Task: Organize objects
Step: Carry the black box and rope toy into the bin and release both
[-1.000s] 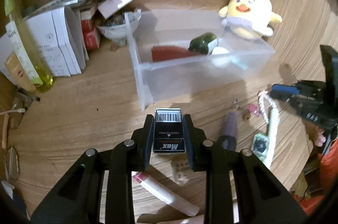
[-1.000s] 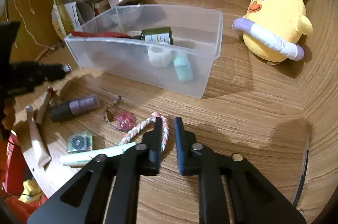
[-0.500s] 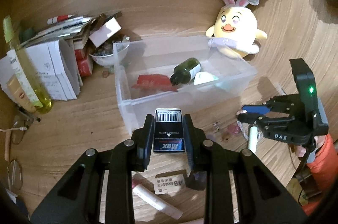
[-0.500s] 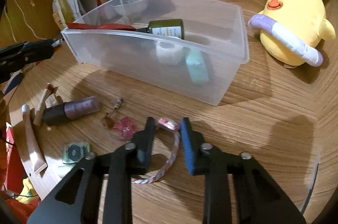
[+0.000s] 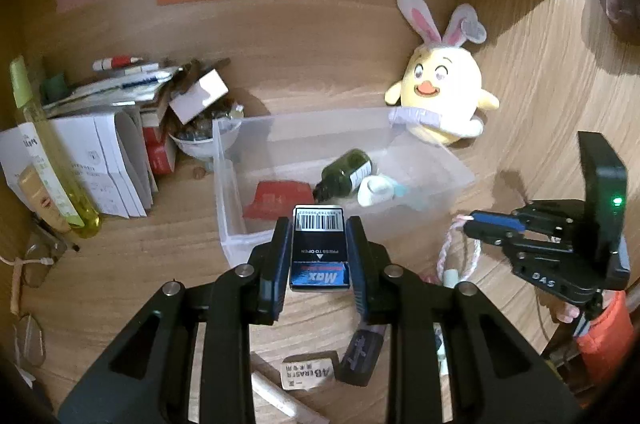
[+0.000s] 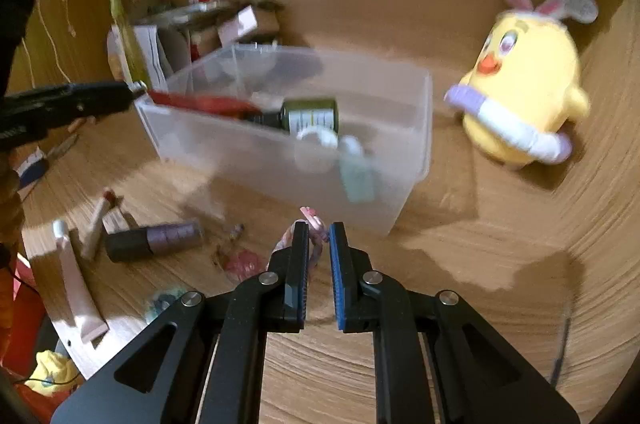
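My left gripper [image 5: 319,236] is shut on a black Max box [image 5: 319,248] with a barcode, held above the near edge of the clear plastic bin [image 5: 228,183]. The bin holds a dark green bottle [image 5: 347,175], a red item [image 5: 276,199] and a white roll [image 5: 374,188]. My right gripper [image 6: 319,236] is shut on a pink-and-white braided cord [image 6: 314,224], lifted off the table just before the bin [image 6: 416,151]. In the left wrist view the right gripper [image 5: 480,224] shows at the right with the cord [image 5: 460,244] hanging from it.
A yellow bunny-eared plush [image 5: 440,103] sits behind the bin. Papers, boxes and a yellow bottle [image 5: 52,159] crowd the left. A purple tube [image 6: 154,240], cream tubes [image 6: 74,288], an eraser [image 5: 308,370] and small trinkets [image 6: 240,260] lie on the wooden table.
My left gripper rose and moved toward the bin with the box. My right gripper closed on the braided cord and lifted it off the table toward the bin.
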Demonstrator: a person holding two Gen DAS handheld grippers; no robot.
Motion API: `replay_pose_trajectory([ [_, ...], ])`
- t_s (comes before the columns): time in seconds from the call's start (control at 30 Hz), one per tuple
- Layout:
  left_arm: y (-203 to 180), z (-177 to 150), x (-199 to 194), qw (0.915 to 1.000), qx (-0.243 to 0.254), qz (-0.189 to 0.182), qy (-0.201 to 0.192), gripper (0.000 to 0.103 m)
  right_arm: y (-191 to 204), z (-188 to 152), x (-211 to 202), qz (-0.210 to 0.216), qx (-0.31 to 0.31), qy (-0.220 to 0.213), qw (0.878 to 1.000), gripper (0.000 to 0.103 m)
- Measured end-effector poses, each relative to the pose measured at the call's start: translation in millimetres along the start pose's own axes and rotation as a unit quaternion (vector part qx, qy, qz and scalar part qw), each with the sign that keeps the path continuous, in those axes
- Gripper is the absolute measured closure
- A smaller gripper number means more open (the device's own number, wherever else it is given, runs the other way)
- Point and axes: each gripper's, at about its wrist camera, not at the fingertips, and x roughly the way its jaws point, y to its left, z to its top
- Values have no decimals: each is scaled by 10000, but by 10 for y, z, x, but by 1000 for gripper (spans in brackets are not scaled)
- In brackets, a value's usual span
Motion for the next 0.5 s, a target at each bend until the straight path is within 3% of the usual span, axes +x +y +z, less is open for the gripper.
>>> replay_pose_trajectory([
  [0.5,11,293,-77,9990,-134,109,-423,76,-65,409,-467,-115,230,-954,9951,94],
])
